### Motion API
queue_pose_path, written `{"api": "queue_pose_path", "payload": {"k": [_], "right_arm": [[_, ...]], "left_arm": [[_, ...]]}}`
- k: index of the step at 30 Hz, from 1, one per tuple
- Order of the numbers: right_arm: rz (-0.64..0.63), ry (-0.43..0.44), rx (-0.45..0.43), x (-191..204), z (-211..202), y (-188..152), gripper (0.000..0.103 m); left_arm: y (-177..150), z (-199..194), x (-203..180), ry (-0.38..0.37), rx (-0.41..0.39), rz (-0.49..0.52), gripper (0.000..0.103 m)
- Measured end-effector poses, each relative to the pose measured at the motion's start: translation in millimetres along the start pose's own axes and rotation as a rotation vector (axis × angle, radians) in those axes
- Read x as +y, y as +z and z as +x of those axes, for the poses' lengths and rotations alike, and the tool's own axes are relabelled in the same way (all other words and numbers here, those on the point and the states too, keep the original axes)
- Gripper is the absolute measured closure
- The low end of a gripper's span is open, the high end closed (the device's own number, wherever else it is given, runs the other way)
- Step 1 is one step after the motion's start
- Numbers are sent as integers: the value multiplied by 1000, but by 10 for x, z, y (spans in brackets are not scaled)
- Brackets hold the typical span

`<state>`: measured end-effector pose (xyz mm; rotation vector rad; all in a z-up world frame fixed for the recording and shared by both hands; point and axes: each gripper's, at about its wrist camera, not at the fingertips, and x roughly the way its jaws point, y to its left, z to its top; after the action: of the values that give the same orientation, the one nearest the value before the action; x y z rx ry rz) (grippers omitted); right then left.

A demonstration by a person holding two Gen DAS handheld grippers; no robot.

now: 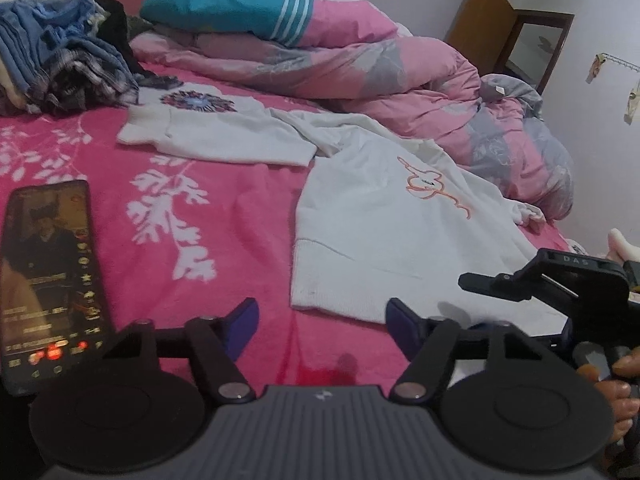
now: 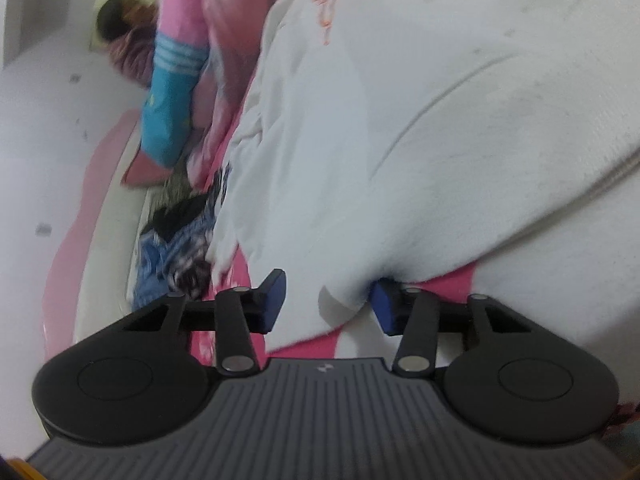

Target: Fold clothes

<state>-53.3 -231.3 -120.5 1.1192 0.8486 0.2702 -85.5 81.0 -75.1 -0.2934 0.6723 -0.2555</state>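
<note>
Right gripper, jaws apart around the white knit sweater's hem, should bite deeper before lifting; left gripper gapes empty over the pink floral bedspread.

Left gripper, right gripper: black linkage arms, blue pads, silver rivets, ribbed grey body
</note>
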Motion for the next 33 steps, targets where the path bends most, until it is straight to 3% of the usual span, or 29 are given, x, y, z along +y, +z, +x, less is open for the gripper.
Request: {"api": "queue_pose_path", "payload": {"k": [2,10,12,14,17,28,33], "right_arm": [[23,2,-7,-6,13,0,60],[90,29,-15,-100,11,22,64],[96,37,-16,-96,23,23,63],[98,48,-21,-77,36,17,61],[99,56,-28,-50,68,-5,61],[184,127,7,-16,214,-99,61],[249,189,76,-1,402,-197,61]], "left_arm": [[19,64,35,-10,6,-11,48],[73,240,119,-3,20,-45,64],[69,258,112,1,20,-44,72],[66,267,106,3,20,-45,88],[72,249,81,-5,5,-37,97],[249,111,188,-150,-44,-197,99],[309,71,140,-183,-62,-191,99]]}}
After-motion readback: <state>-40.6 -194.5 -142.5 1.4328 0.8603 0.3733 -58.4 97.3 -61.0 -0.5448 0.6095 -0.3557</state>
